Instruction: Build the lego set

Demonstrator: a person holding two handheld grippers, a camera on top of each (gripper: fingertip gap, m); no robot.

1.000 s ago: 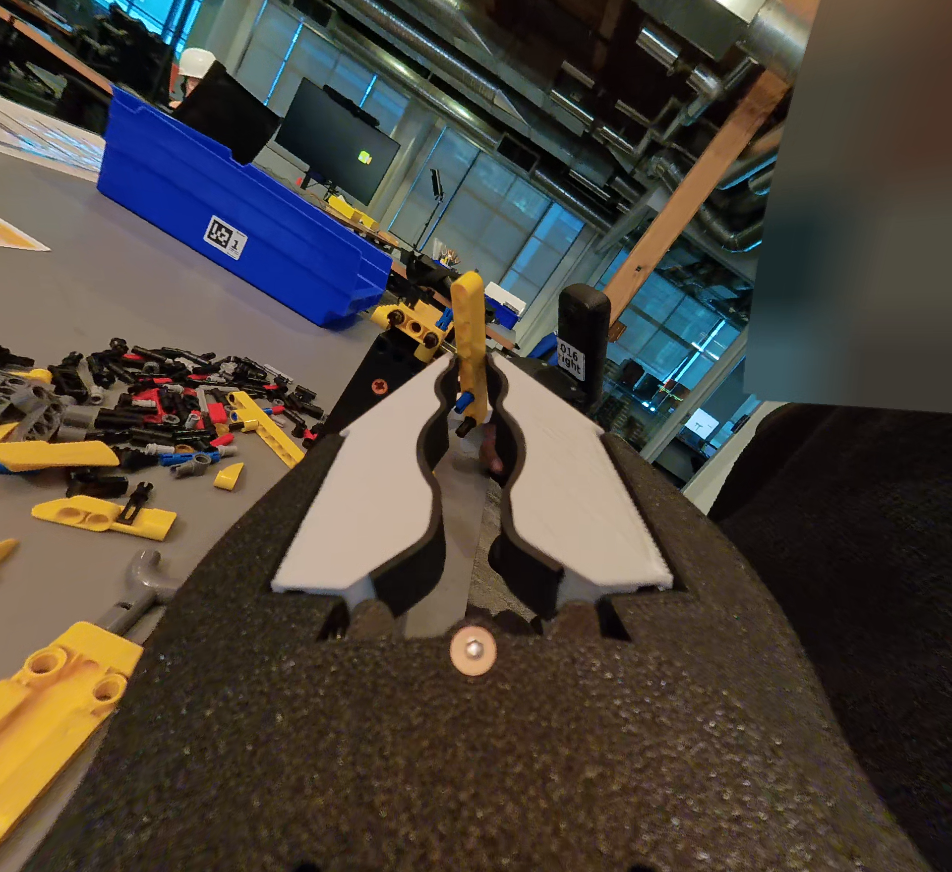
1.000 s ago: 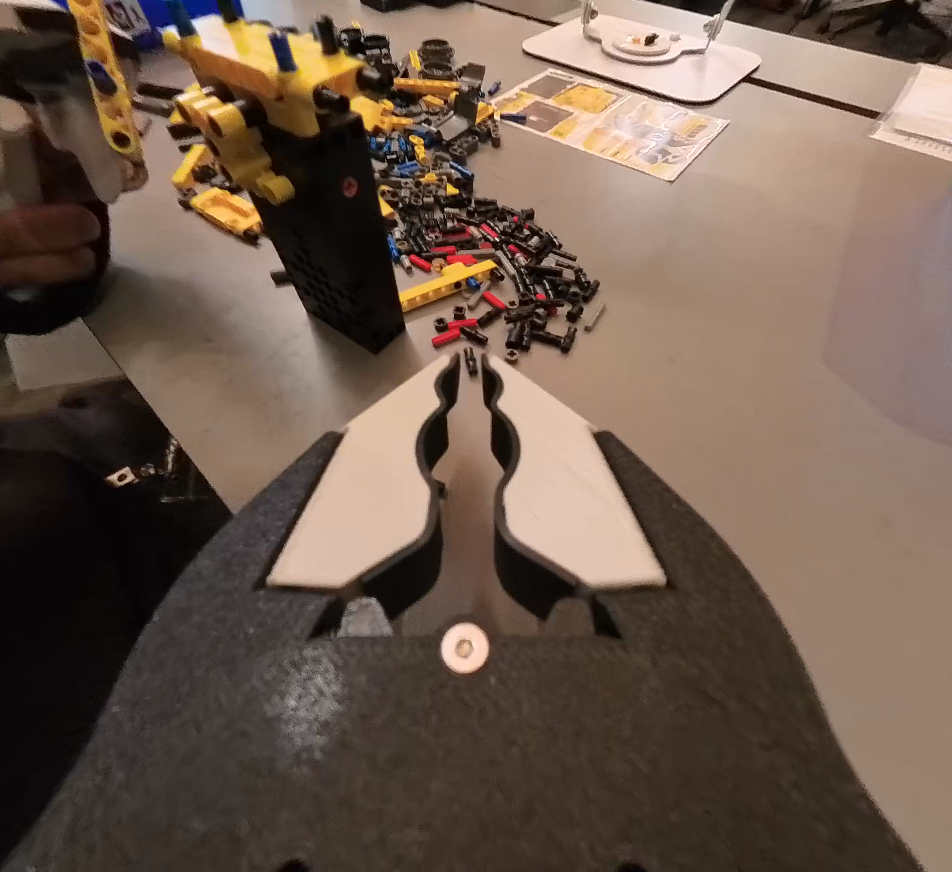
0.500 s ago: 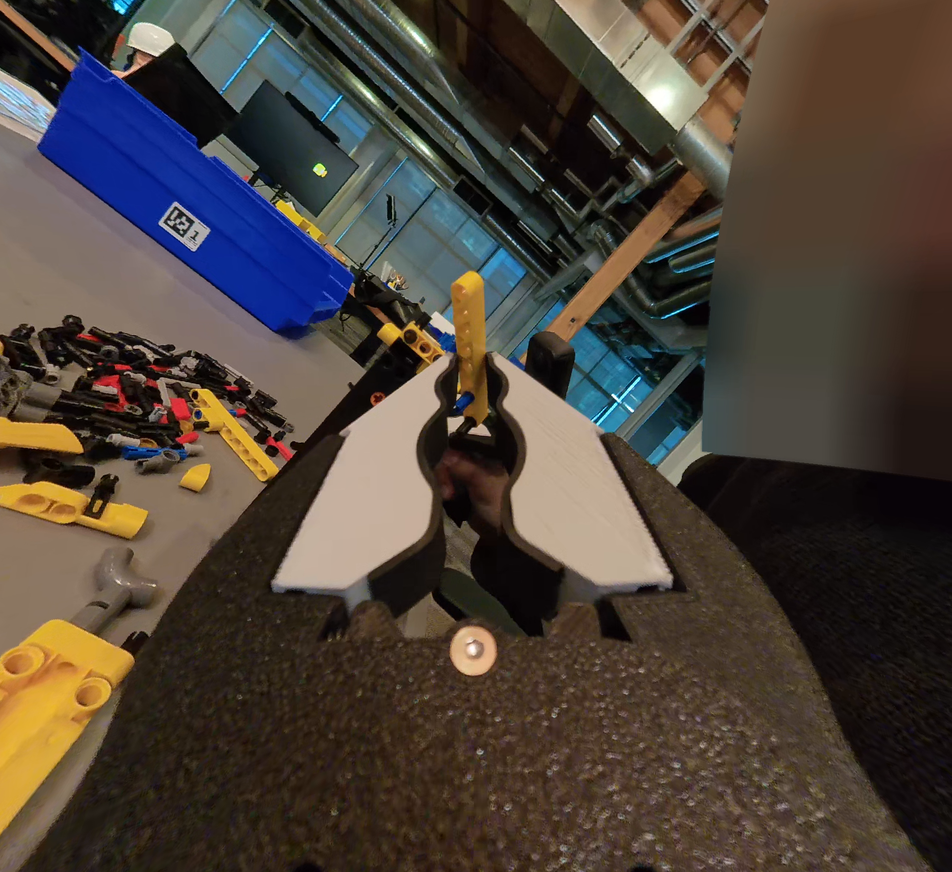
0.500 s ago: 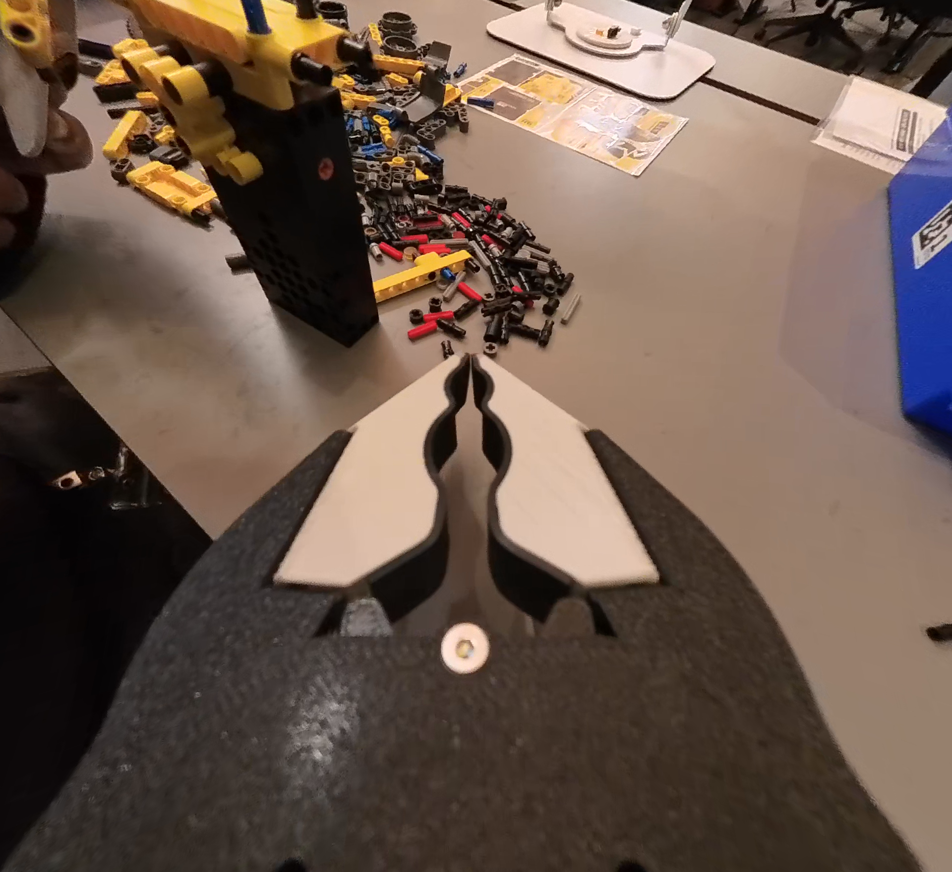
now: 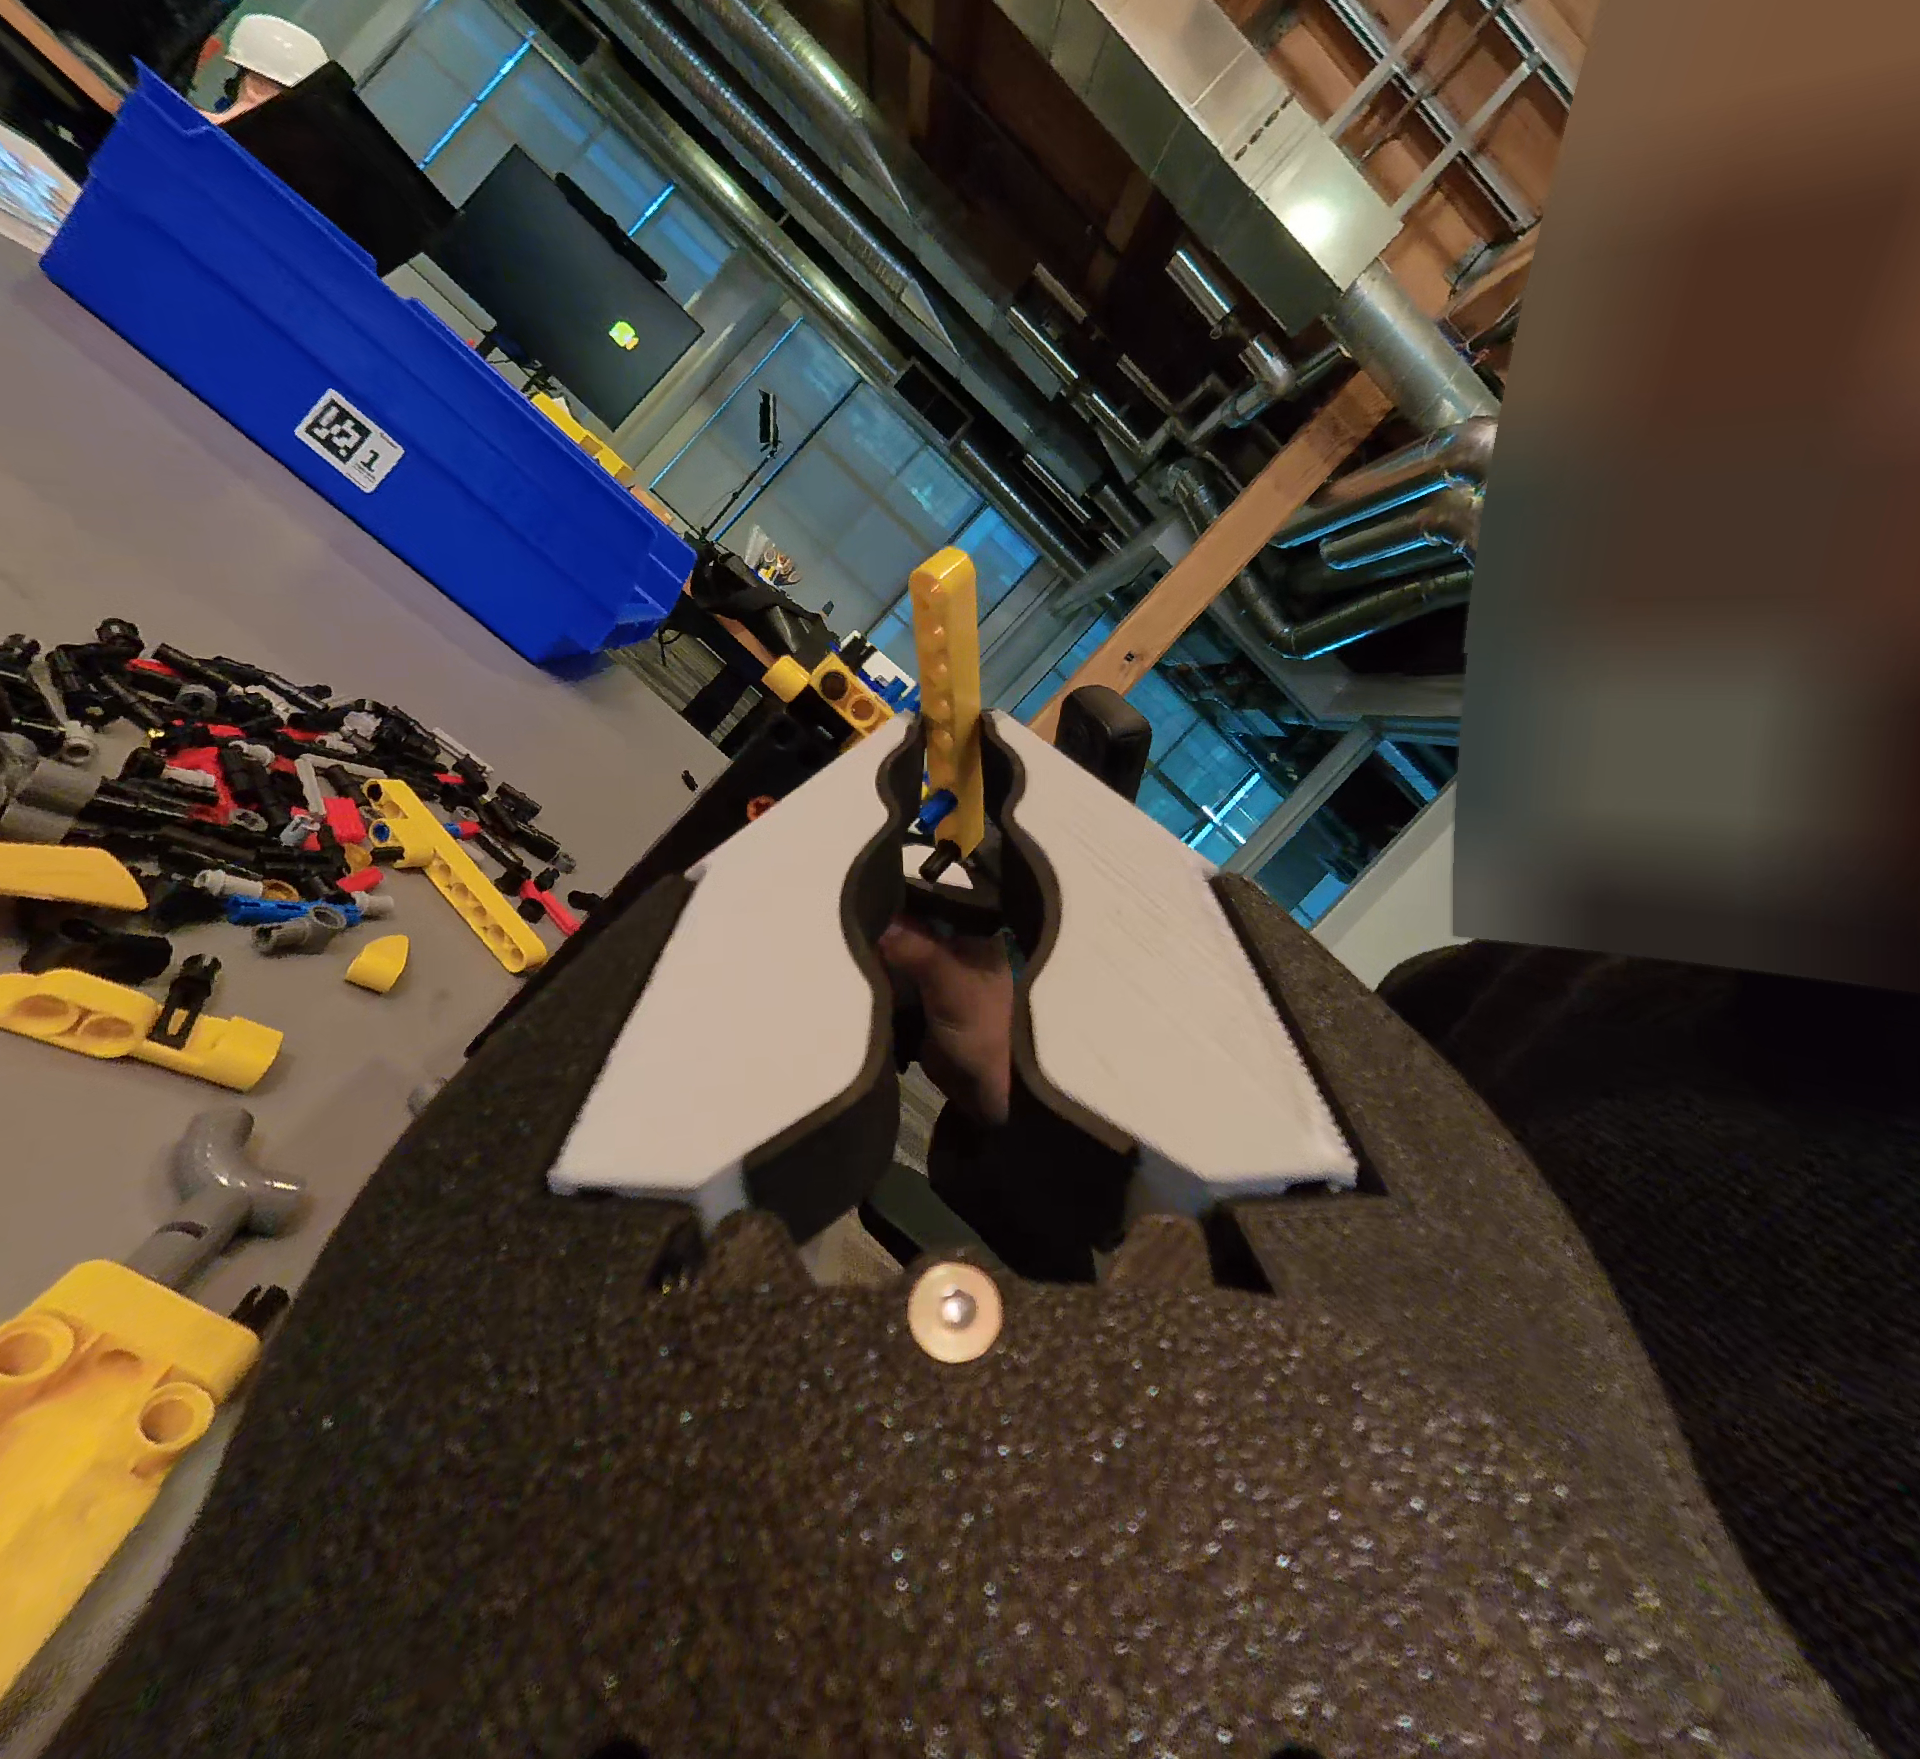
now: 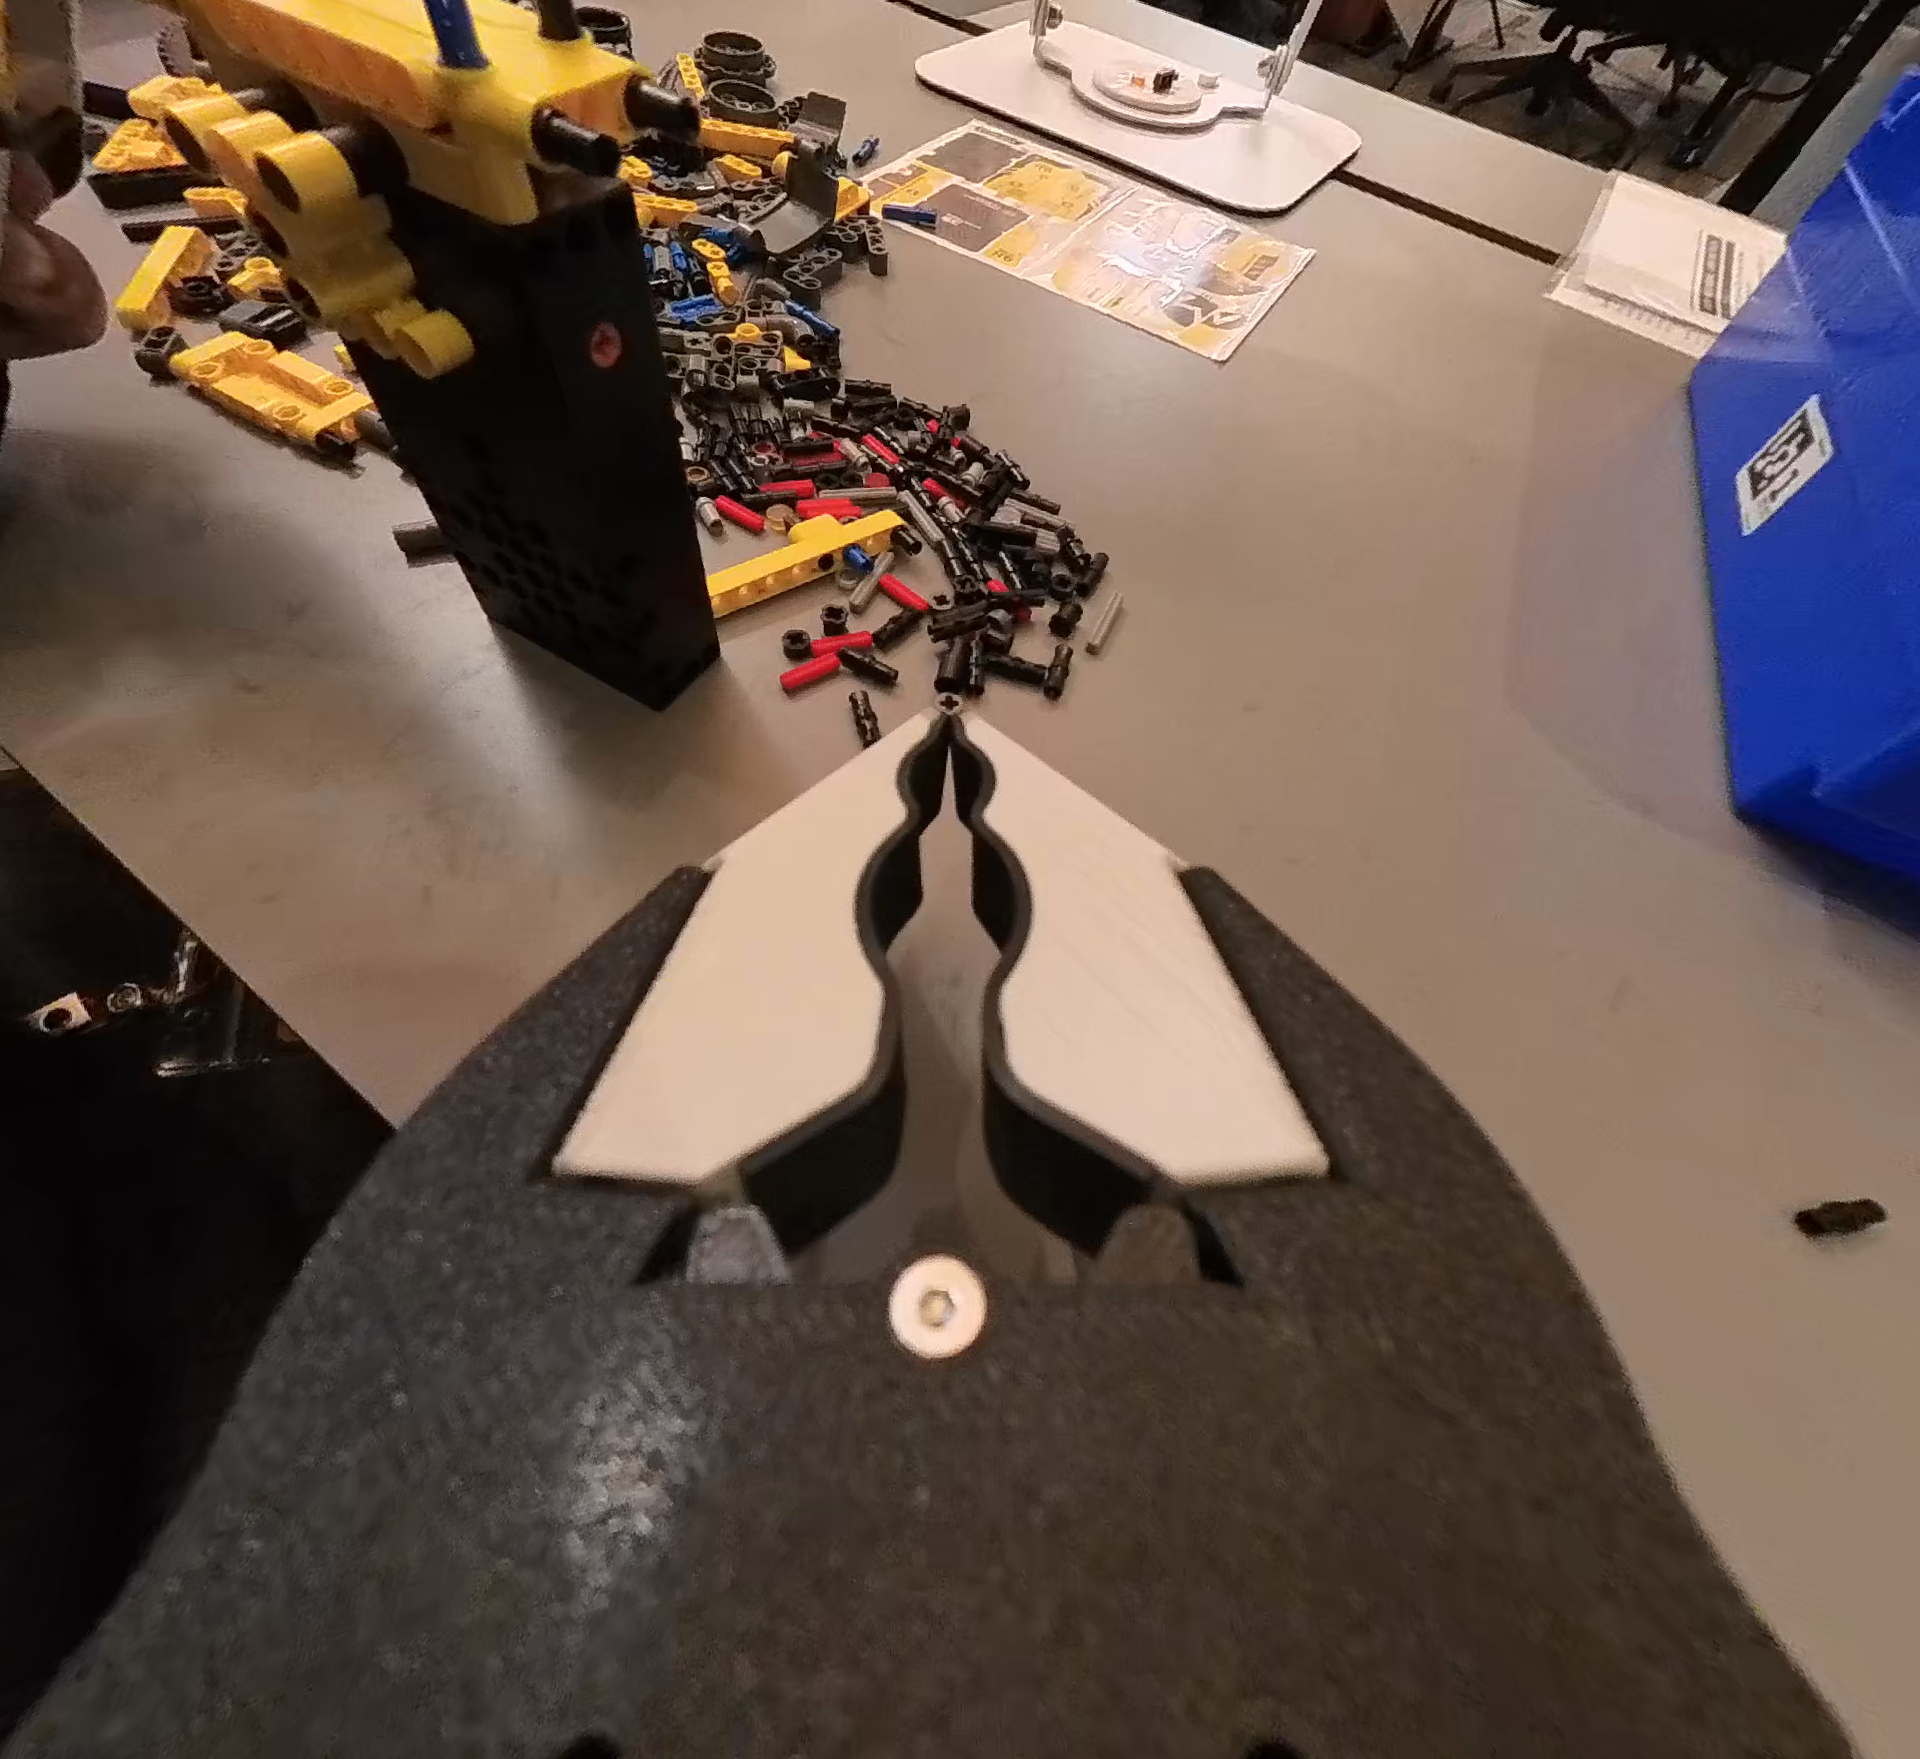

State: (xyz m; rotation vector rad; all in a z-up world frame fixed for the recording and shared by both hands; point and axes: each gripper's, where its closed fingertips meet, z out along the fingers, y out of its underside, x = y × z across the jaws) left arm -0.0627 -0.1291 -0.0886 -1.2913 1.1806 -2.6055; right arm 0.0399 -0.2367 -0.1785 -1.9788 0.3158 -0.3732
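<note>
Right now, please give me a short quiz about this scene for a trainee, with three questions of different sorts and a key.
1. True or false: the left tongs grip a yellow beam.
2. The right tongs are: A) wide open, B) shut and empty, C) shut on a red pin.
3. Fill in: the yellow assembly sits on top of a ____ block.

Key:
1. True.
2. B; the tips meet above the table, near the parts pile.
3. Black.

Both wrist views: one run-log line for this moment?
left gripper: shut on yellow beam, raised off table | right gripper: shut, empty, above table near loose pins | black stand: upright, carries yellow assembly
</note>
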